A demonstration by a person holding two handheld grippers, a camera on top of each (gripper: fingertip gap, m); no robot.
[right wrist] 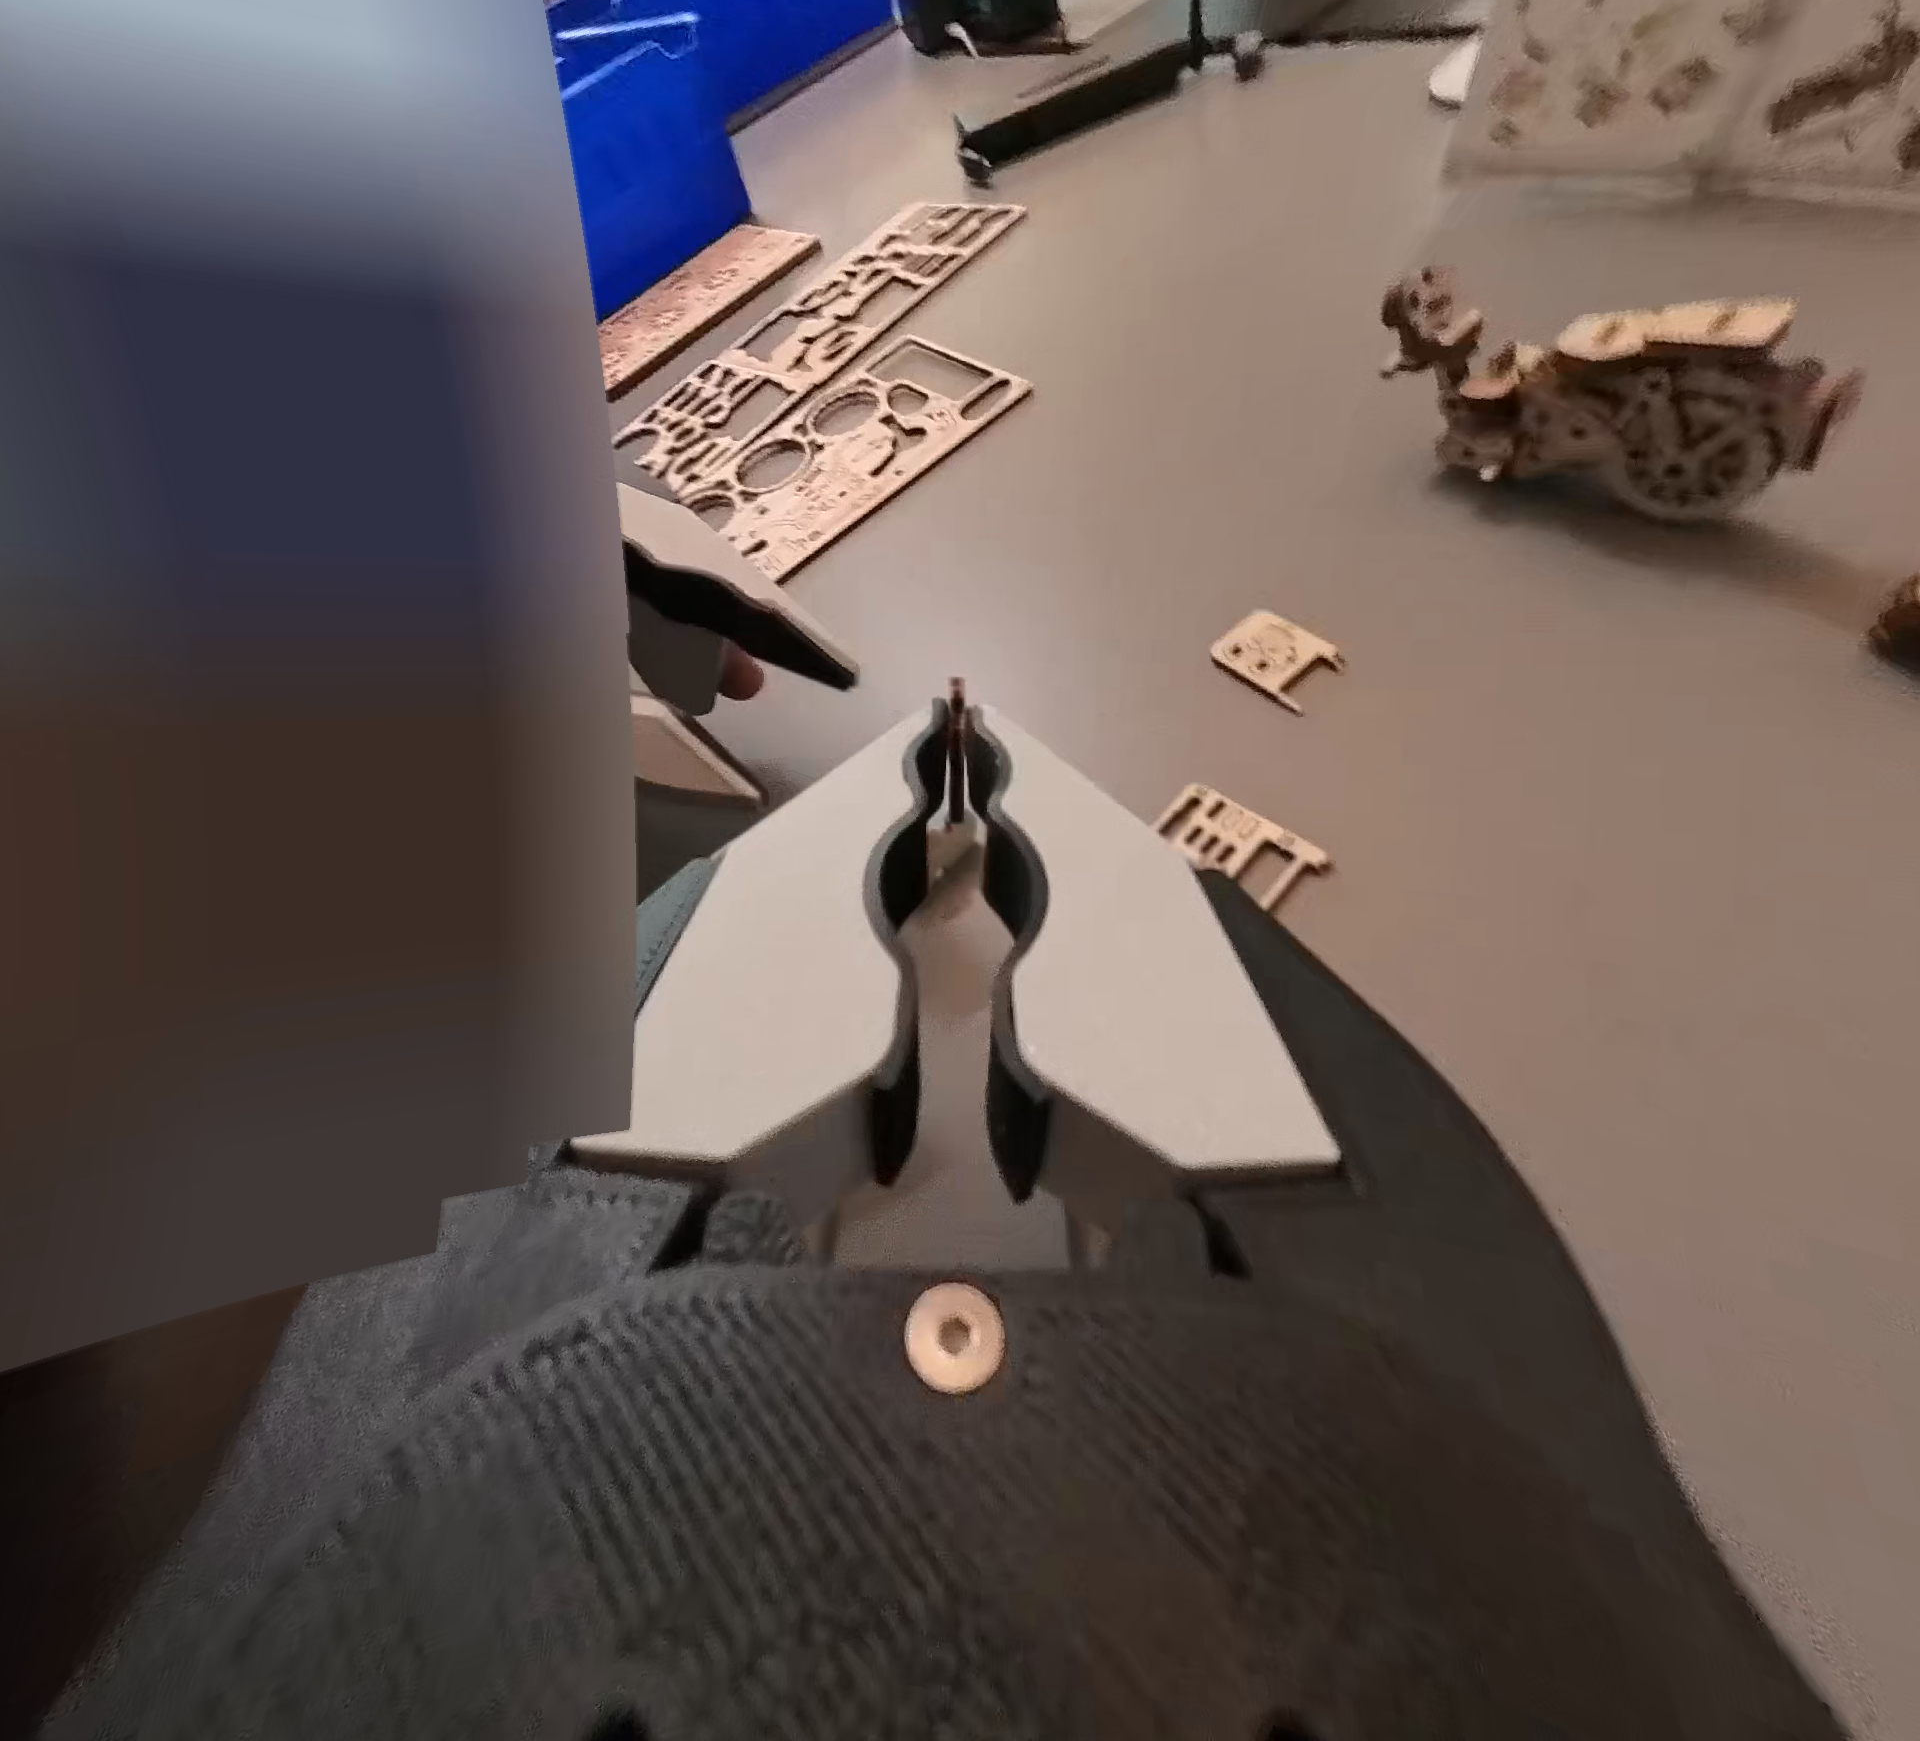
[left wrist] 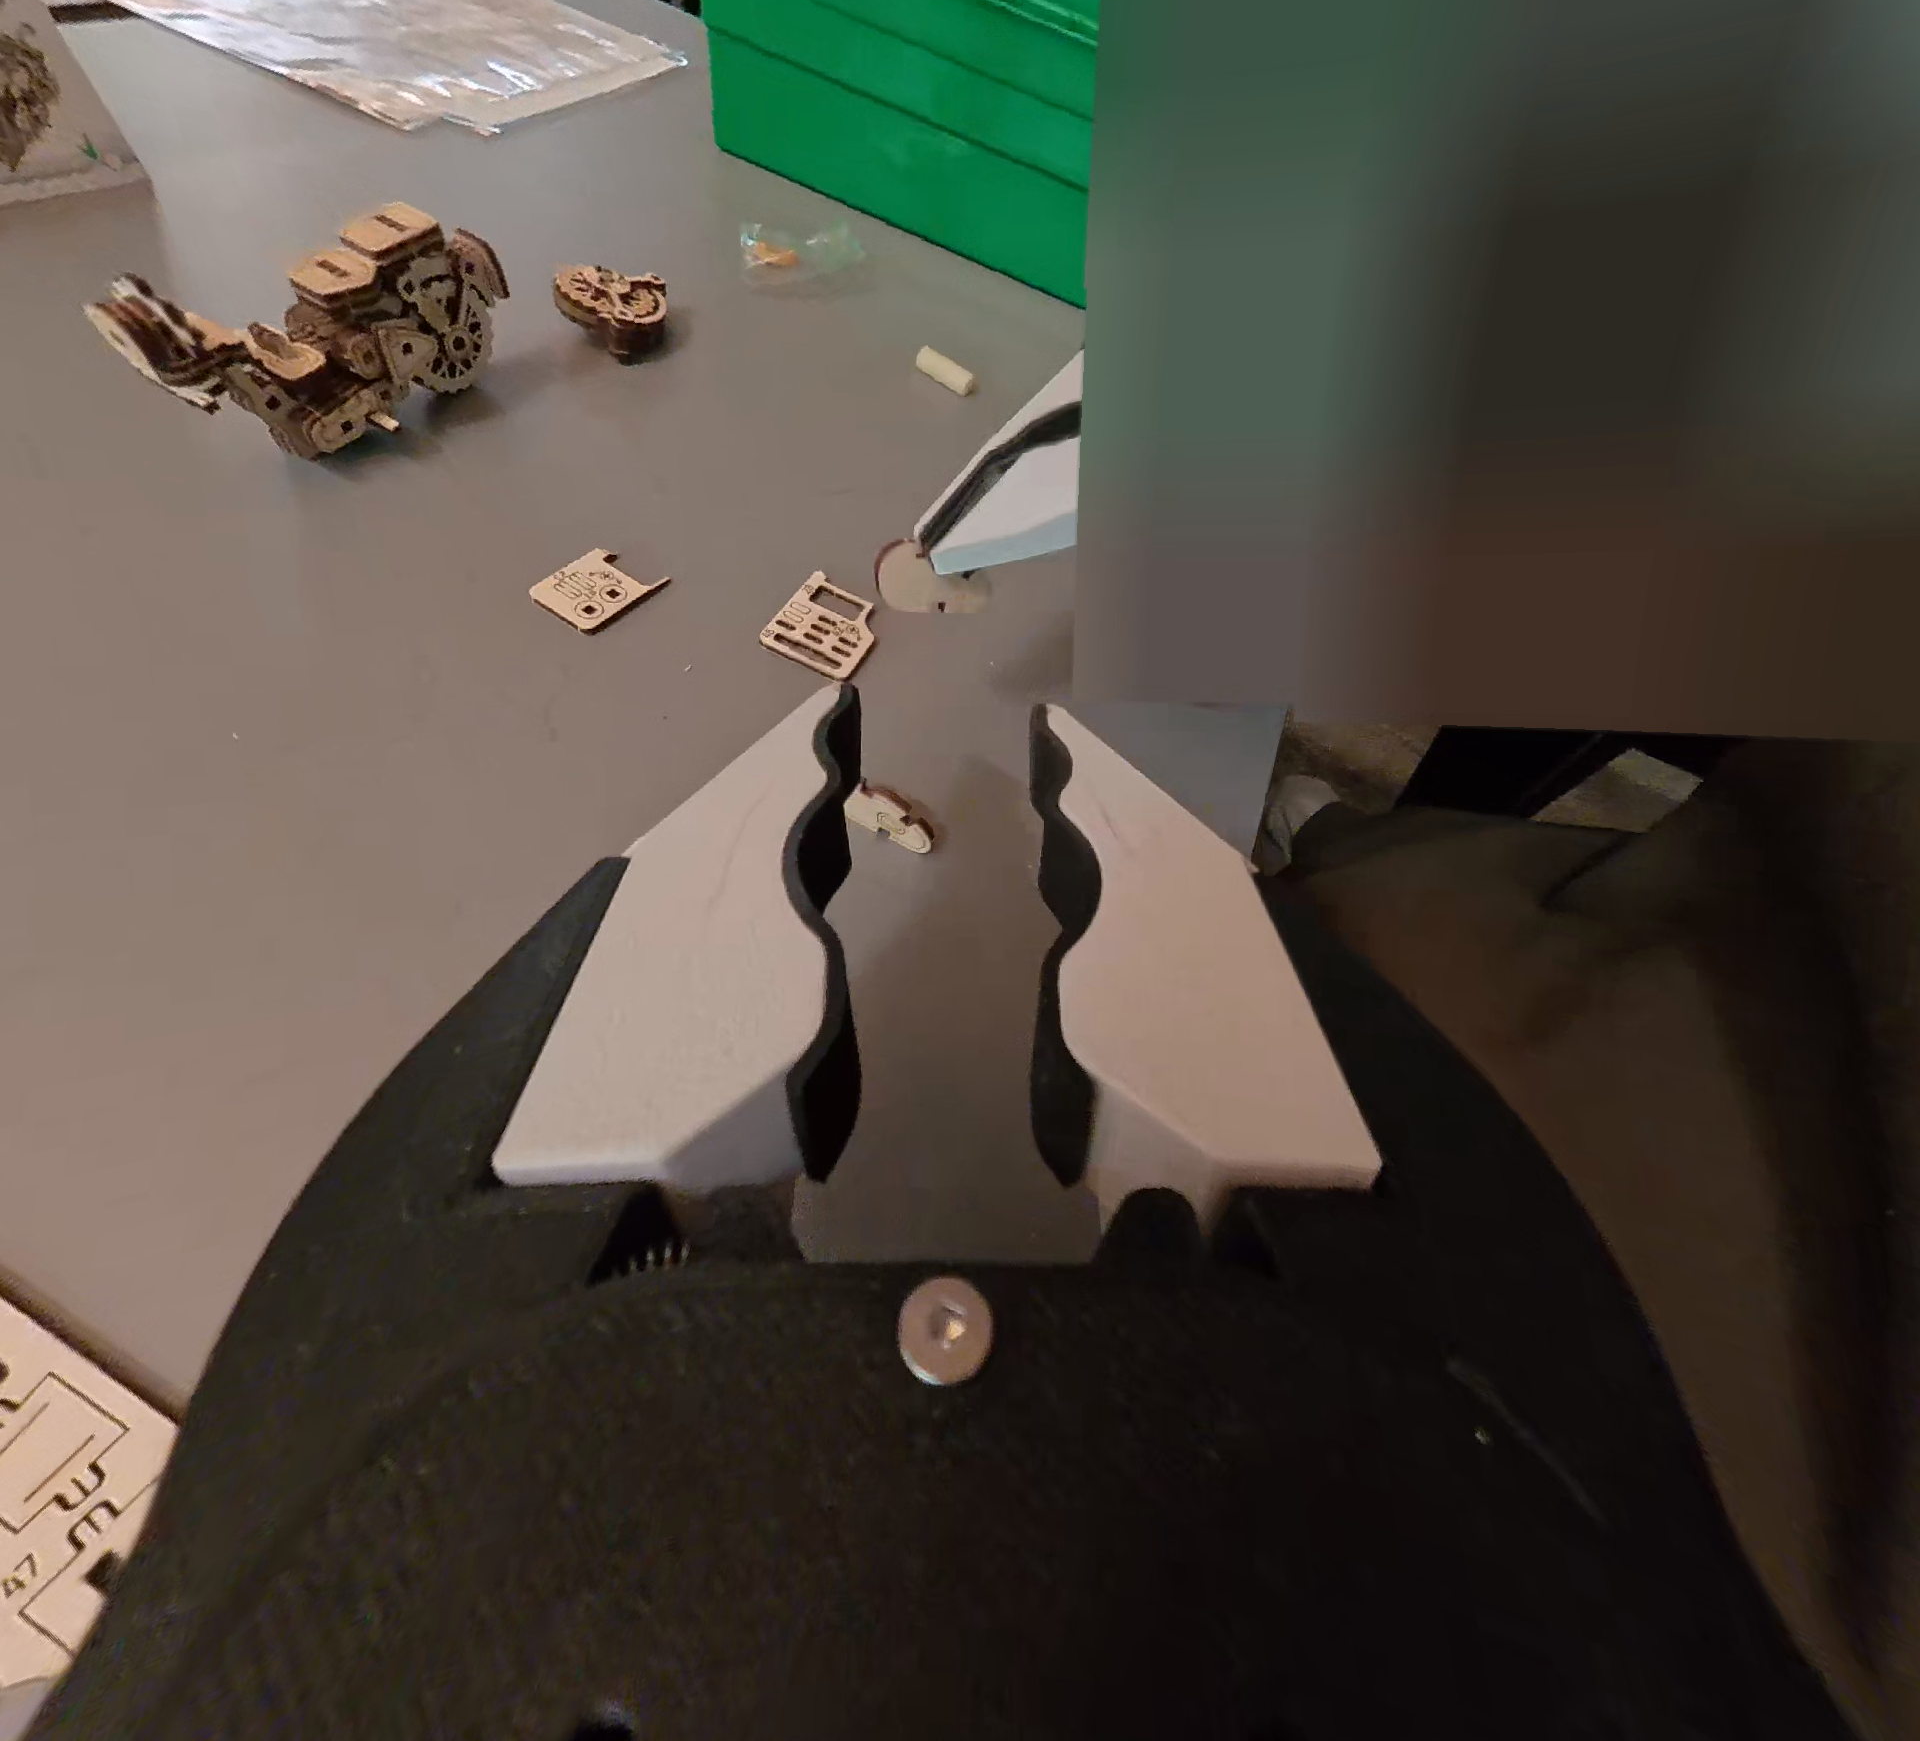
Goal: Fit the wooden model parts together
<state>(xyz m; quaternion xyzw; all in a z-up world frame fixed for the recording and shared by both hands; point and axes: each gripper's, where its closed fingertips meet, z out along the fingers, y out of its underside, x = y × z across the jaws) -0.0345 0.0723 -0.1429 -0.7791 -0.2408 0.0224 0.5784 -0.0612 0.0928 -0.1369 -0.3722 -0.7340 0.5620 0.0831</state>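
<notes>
My left gripper (left wrist: 943, 717) is open and empty, low over the grey table (left wrist: 312, 704). A small flat wooden piece (left wrist: 889, 816) lies on the table between its fingers. My right gripper (right wrist: 961, 712) is shut on a thin flat wooden part (right wrist: 955, 751), held edge-on; in the left wrist view that rounded part (left wrist: 912, 577) shows at the right gripper's tip (left wrist: 923, 548). Two flat engraved wooden parts (left wrist: 597, 591) (left wrist: 818, 642) lie on the table. A half-built wooden model (left wrist: 312, 335) stands farther back, with a small wooden sub-assembly (left wrist: 613, 307) beside it.
A green bin (left wrist: 894, 70) stands at the back, with a small plastic bag (left wrist: 795, 252) and a white cylinder (left wrist: 943, 369) before it. A clear plastic sheet (left wrist: 343, 8) lies back left. Punched-out wooden sheets (right wrist: 831, 403) and a blue bin (right wrist: 665, 133) show in the right wrist view.
</notes>
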